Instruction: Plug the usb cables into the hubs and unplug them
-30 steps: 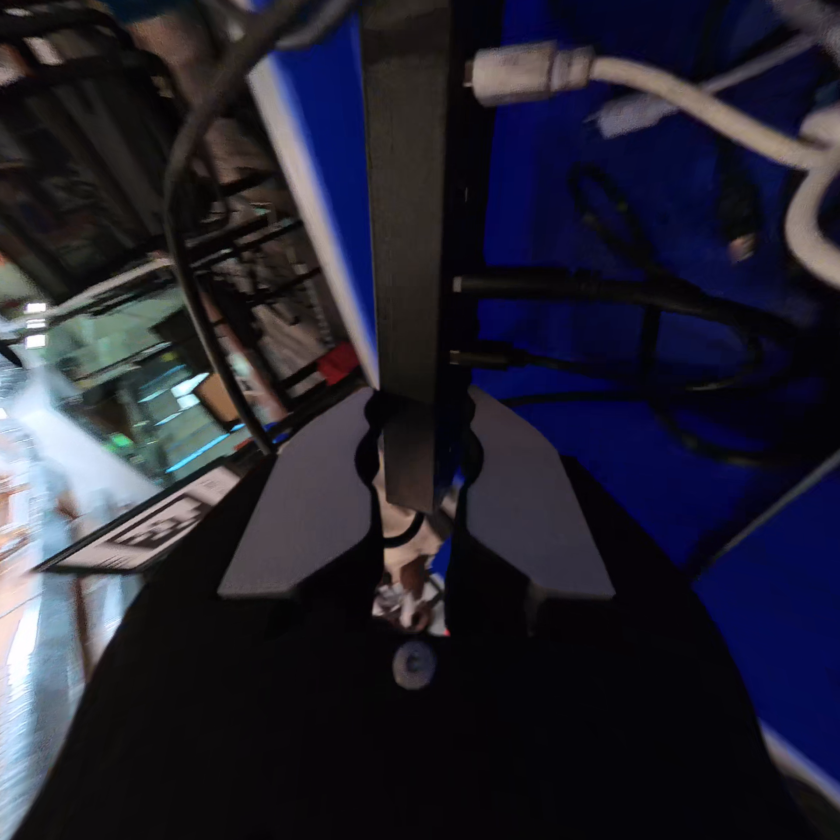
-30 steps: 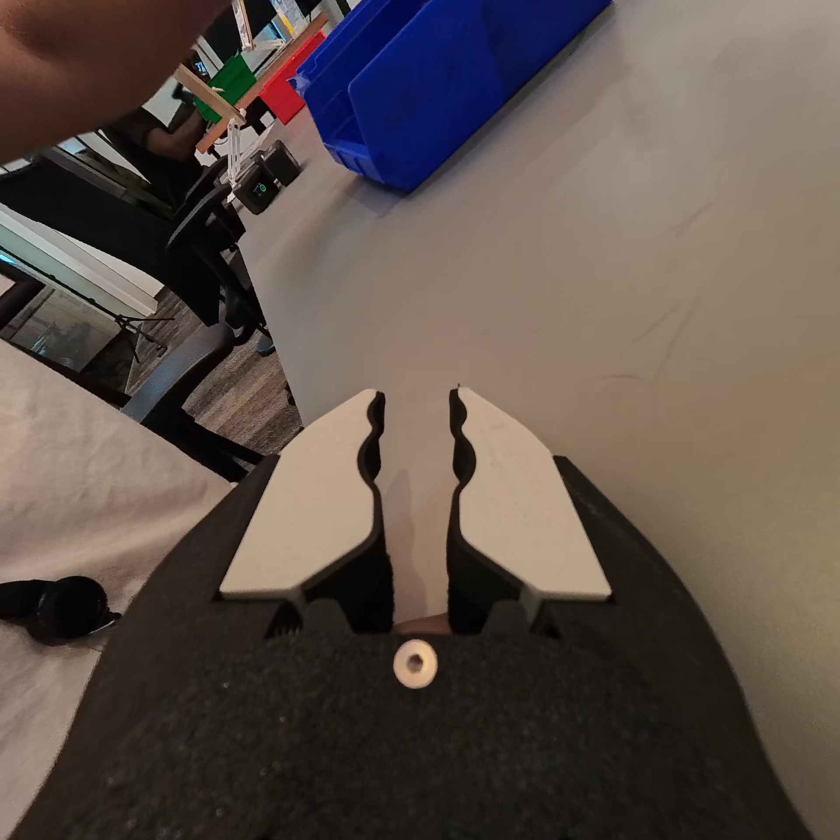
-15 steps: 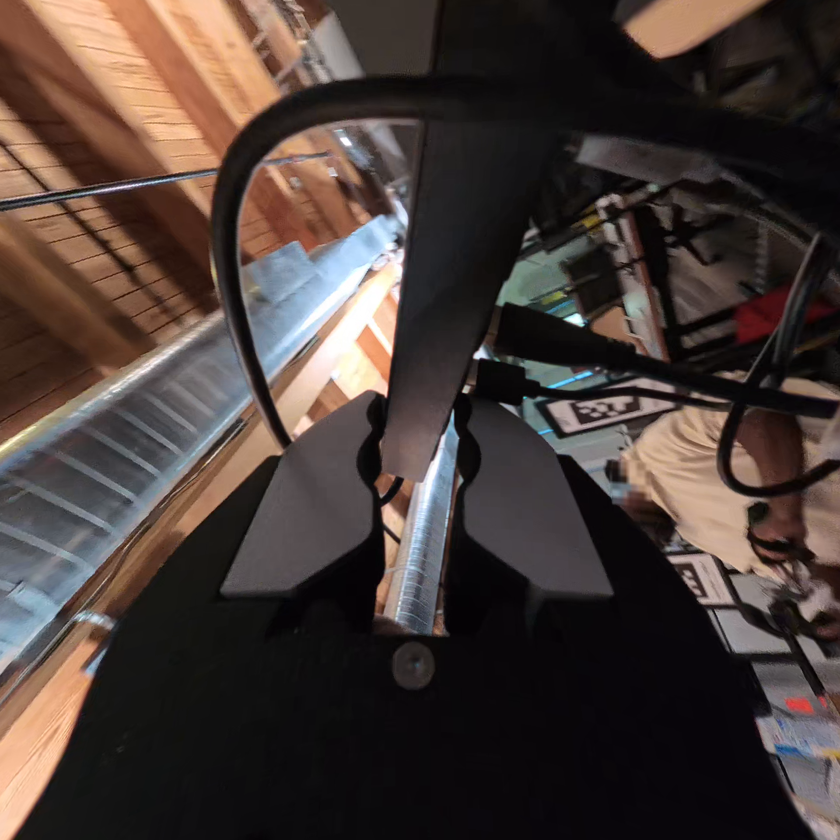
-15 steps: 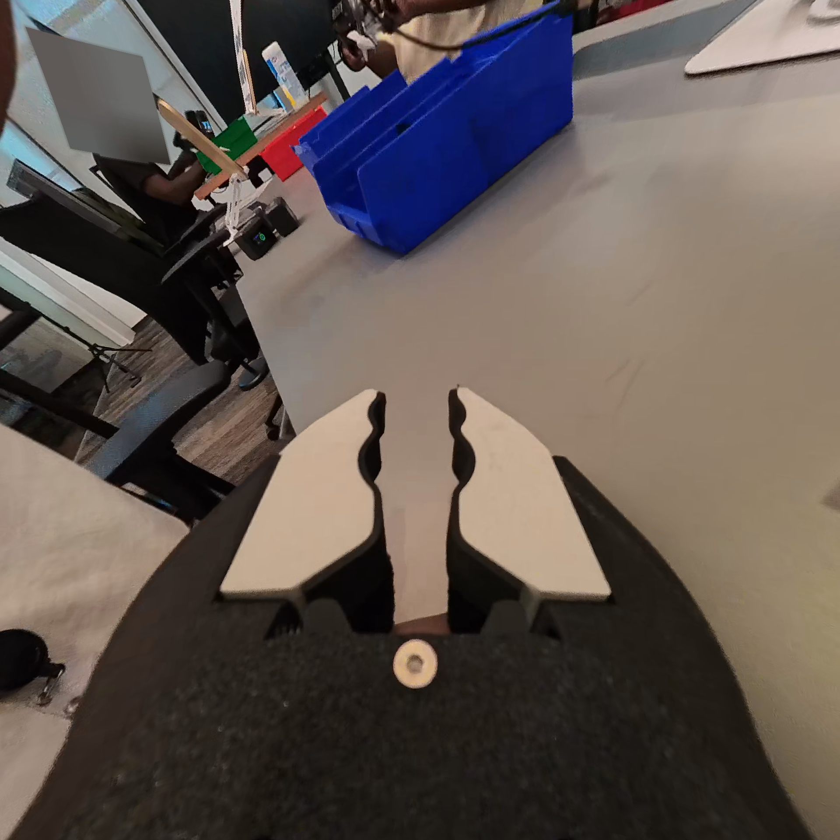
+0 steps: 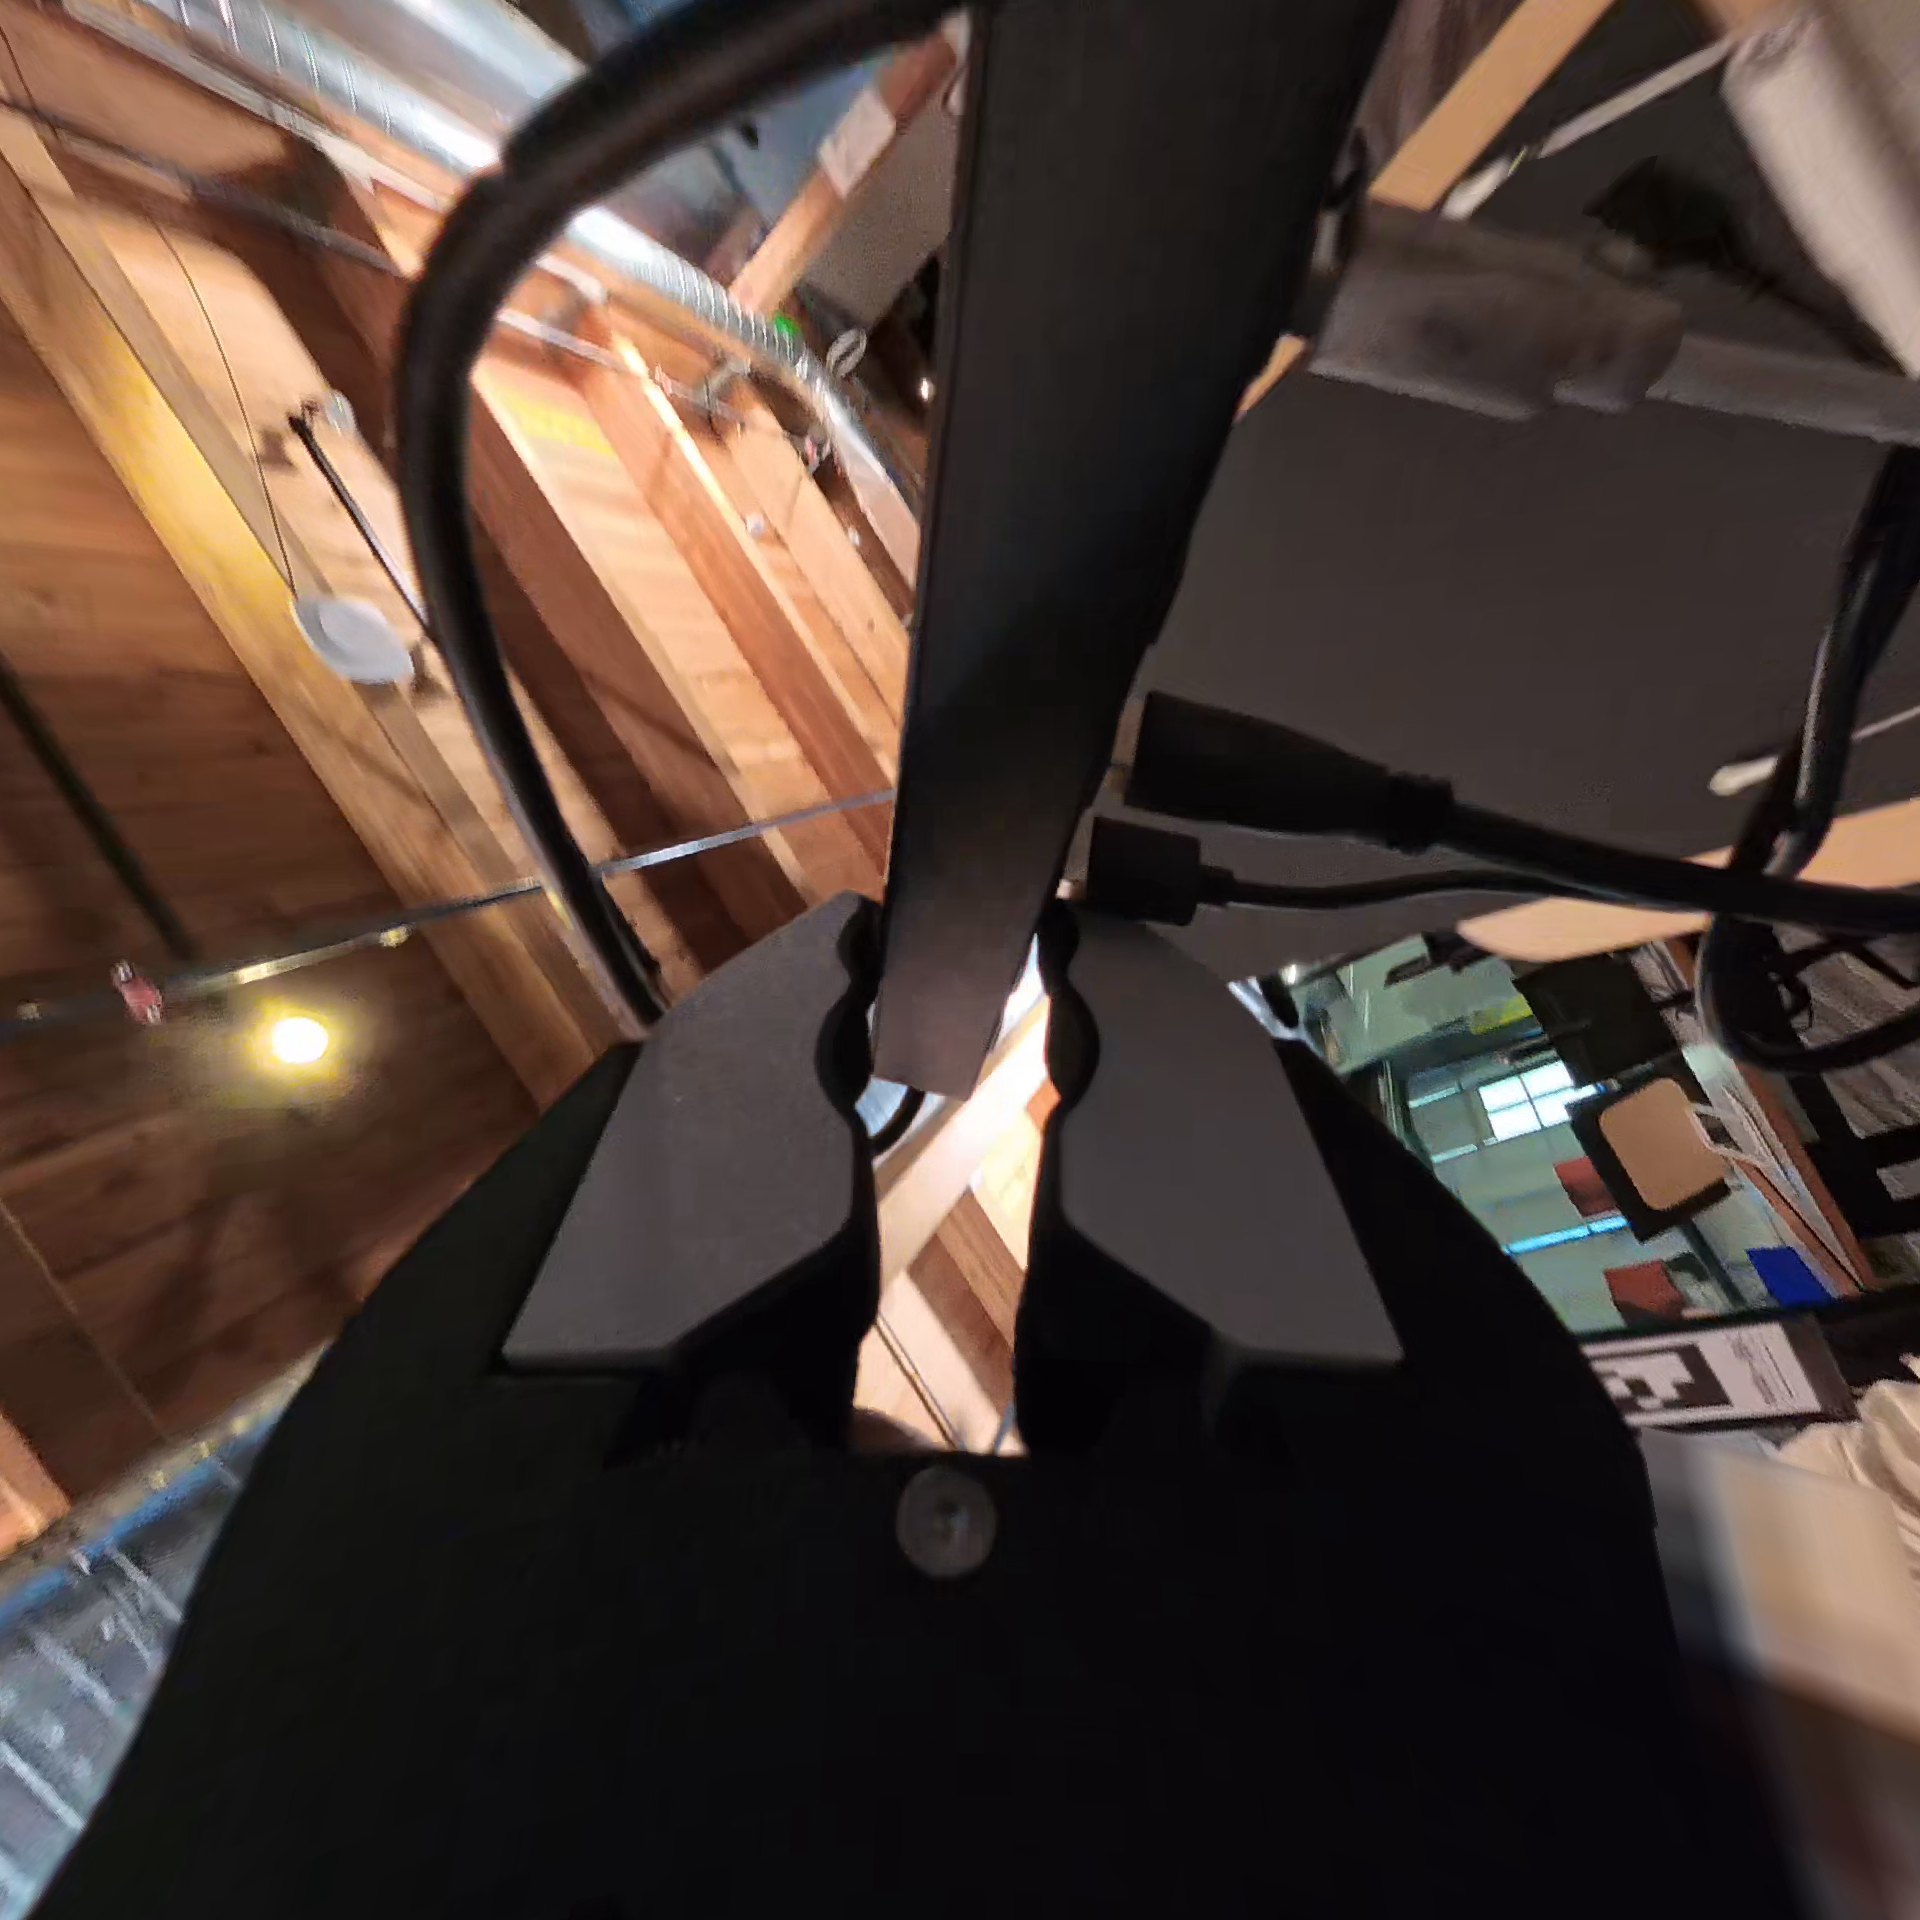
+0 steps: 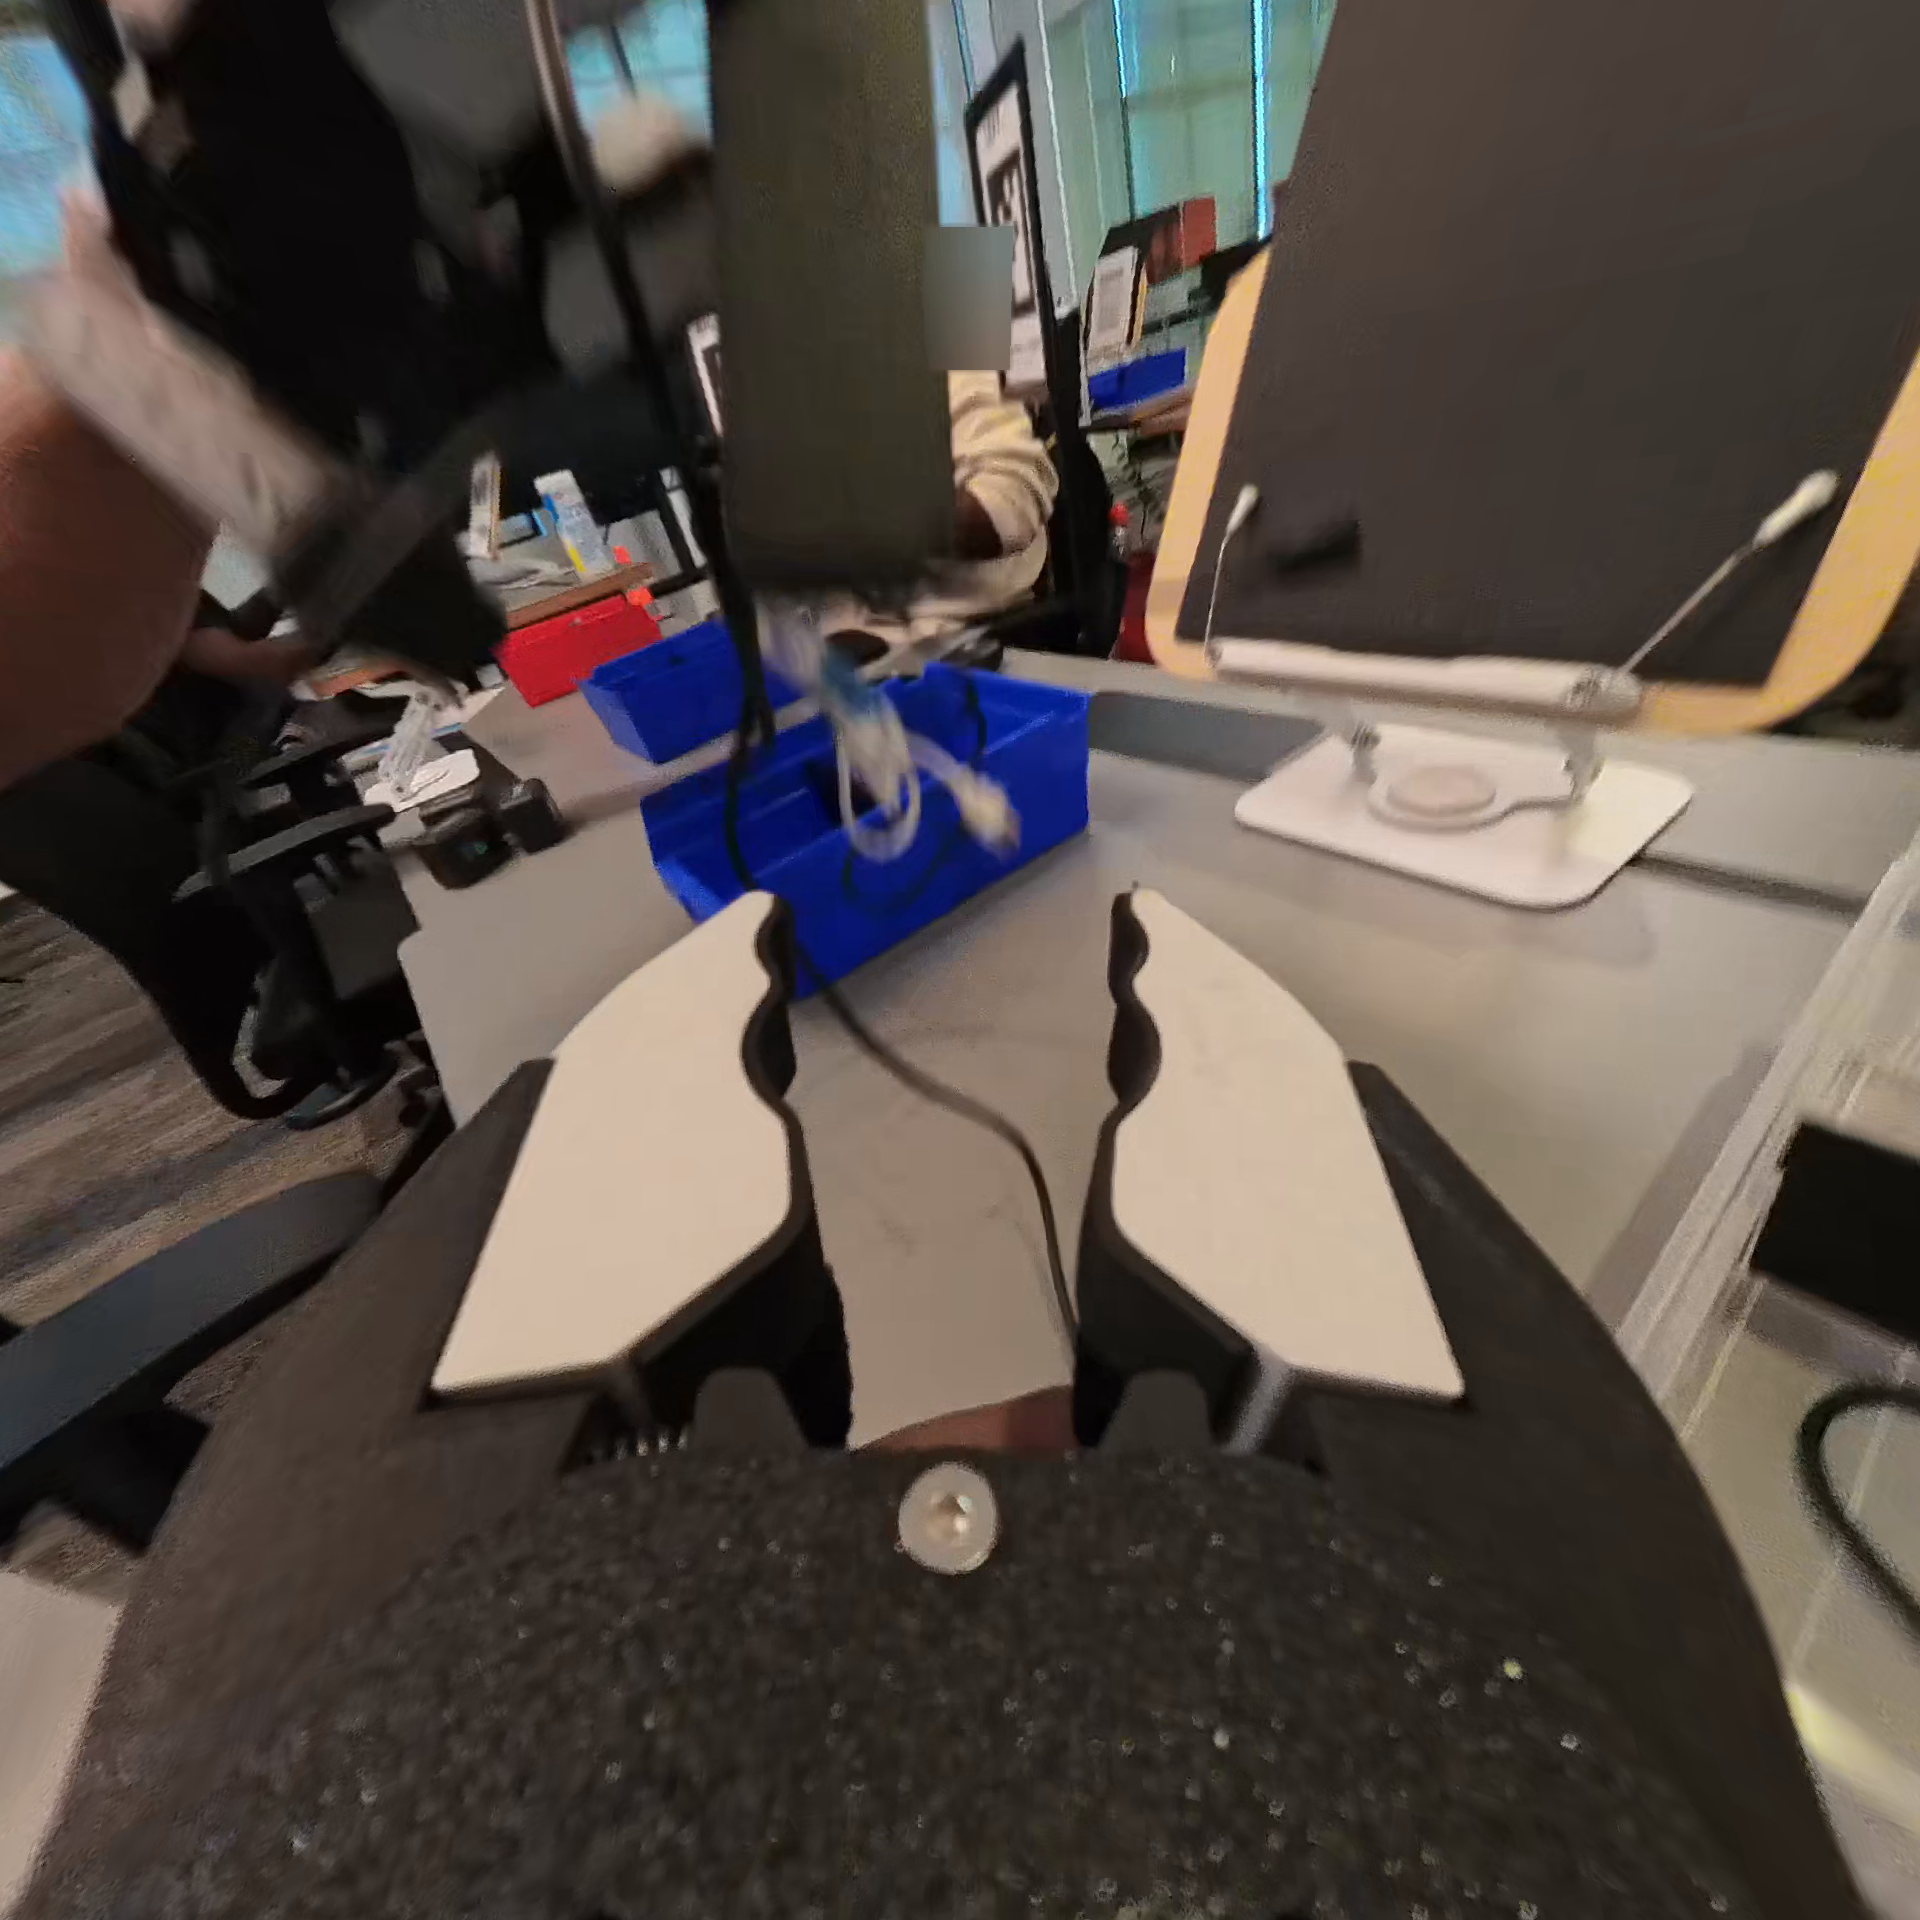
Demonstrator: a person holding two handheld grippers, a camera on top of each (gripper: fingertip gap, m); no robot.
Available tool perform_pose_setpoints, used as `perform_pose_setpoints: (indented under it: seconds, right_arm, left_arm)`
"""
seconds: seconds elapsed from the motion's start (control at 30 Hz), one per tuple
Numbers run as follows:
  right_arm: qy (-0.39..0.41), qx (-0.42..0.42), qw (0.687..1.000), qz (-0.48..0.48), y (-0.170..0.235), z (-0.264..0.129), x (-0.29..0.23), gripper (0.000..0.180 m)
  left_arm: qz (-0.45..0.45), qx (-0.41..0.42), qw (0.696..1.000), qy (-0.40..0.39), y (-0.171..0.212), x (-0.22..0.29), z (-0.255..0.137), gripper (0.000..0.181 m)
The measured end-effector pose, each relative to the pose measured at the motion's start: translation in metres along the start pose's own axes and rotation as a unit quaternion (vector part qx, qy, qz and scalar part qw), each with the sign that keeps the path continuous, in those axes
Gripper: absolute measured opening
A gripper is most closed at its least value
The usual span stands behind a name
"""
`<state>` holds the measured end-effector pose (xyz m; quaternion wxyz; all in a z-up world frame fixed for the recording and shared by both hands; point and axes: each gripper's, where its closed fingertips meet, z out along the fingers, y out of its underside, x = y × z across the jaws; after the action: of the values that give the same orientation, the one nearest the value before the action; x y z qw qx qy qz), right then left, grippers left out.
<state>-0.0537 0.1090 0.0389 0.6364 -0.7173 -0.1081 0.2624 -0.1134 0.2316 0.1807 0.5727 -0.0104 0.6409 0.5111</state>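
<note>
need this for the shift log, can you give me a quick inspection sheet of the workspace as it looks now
surface: grey table, mostly bare in front of the right hand-held gripper.
job's things: dark hub held up toward the ceiling; two black plugs sit in its side.
clutter: blue bins with cables inside; white stand bearing a dark panel; clear box at the right edge.
grippers: left hand-held gripper shut on the hub's end; right hand-held gripper open, holding nothing.
cables: thick black cable loops from the hub; thin black cable trails across the table; white cables dangle, blurred.
surroundings: wooden ceiling beams, metal duct, office chairs, a seated person.
</note>
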Motion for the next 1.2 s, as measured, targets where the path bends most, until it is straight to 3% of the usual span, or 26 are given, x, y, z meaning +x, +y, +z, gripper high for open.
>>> perform_pose_setpoints:
  seconds: [0.1, 0.23, 0.3, 0.4, 0.53, 0.63, 0.7, 0.73, 0.77, 0.8, 0.83, 0.9, 0.93, 0.97, 1.1, 1.17, 1.2]
  right_arm:
    - [-0.022, -0.021, 0.999, -0.014, -0.016, 0.021, -0.006, 0.067]
    - [-0.066, -0.122, 0.99, 0.017, 0.028, 0.052, -0.013, 0.076]
    - [-0.122, -0.105, 0.986, 0.053, 0.036, 0.055, -0.026, 0.063]
    - [-0.125, -0.074, 0.988, 0.059, 0.046, 0.054, -0.019, 0.061]
    - [-0.187, -0.065, 0.968, 0.154, 0.062, 0.044, -0.01, 0.06]
    - [-0.252, -0.02, 0.932, 0.259, 0.064, 0.034, -0.006, 0.06]
    - [-0.31, 0.01, 0.897, 0.314, 0.06, 0.028, -0.011, 0.06]
    - [-0.347, 0.022, 0.881, 0.321, 0.056, 0.023, -0.017, 0.06]
    - [-0.382, 0.036, 0.868, 0.314, 0.051, 0.017, -0.026, 0.06]
    - [-0.418, 0.05, 0.855, 0.303, 0.046, 0.01, -0.036, 0.06]
    - [-0.457, 0.059, 0.836, 0.299, 0.039, 0.002, -0.046, 0.06]
    - [-0.516, 0.072, 0.803, 0.289, 0.028, -0.008, -0.065, 0.06]
    - [-0.542, 0.075, 0.787, 0.285, 0.024, -0.013, -0.073, 0.06]
    - [-0.57, 0.074, 0.768, 0.282, 0.022, -0.018, -0.081, 0.06]
    - [-0.662, 0.069, 0.692, 0.279, 0.018, -0.035, -0.107, 0.06]
    - [-0.686, 0.063, 0.668, 0.282, 0.018, -0.038, -0.117, 0.06]
    - [-0.689, 0.062, 0.664, 0.282, 0.019, -0.037, -0.12, 0.06]
  left_arm:
    - [0.028, 0.041, 0.999, -0.002, -0.048, 0.009, -0.005, 0.029]
    - [0.047, 0.068, 0.996, -0.016, -0.085, 0.003, -0.01, 0.029]
    - [0.065, 0.063, 0.996, -0.023, -0.095, 0.003, -0.011, 0.029]
    - [0.043, 0.089, 0.995, -0.019, -0.106, 0.014, -0.012, 0.03]
    - [-0.022, 0.115, 0.992, 0.044, -0.107, 0.041, -0.019, 0.032]
    - [-0.082, 0.099, 0.989, 0.067, -0.086, 0.05, -0.021, 0.041]
    - [-0.185, 0.102, 0.972, 0.106, -0.072, 0.061, -0.025, 0.038]
    - [-0.267, 0.106, 0.947, 0.143, -0.067, 0.069, -0.027, 0.038]
    - [-0.362, 0.116, 0.905, 0.191, -0.065, 0.078, -0.03, 0.038]
    - [-0.462, 0.138, 0.842, 0.243, -0.068, 0.085, -0.035, 0.037]
    - [-0.556, 0.173, 0.759, 0.292, -0.076, 0.088, -0.041, 0.036]
    - [-0.693, 0.273, 0.557, 0.368, -0.095, 0.077, -0.059, 0.038]
    - [-0.726, 0.326, 0.458, 0.396, -0.103, 0.065, -0.07, 0.042]
    - [-0.743, 0.37, 0.381, 0.408, -0.107, 0.054, -0.077, 0.045]
    - [-0.717, 0.517, 0.196, 0.425, -0.121, 0.016, -0.11, 0.042]
    - [-0.706, 0.552, 0.13, 0.423, -0.133, 0.004, -0.119, 0.043]
    - [-0.699, 0.566, 0.116, 0.422, -0.14, -0.001, -0.126, 0.043]
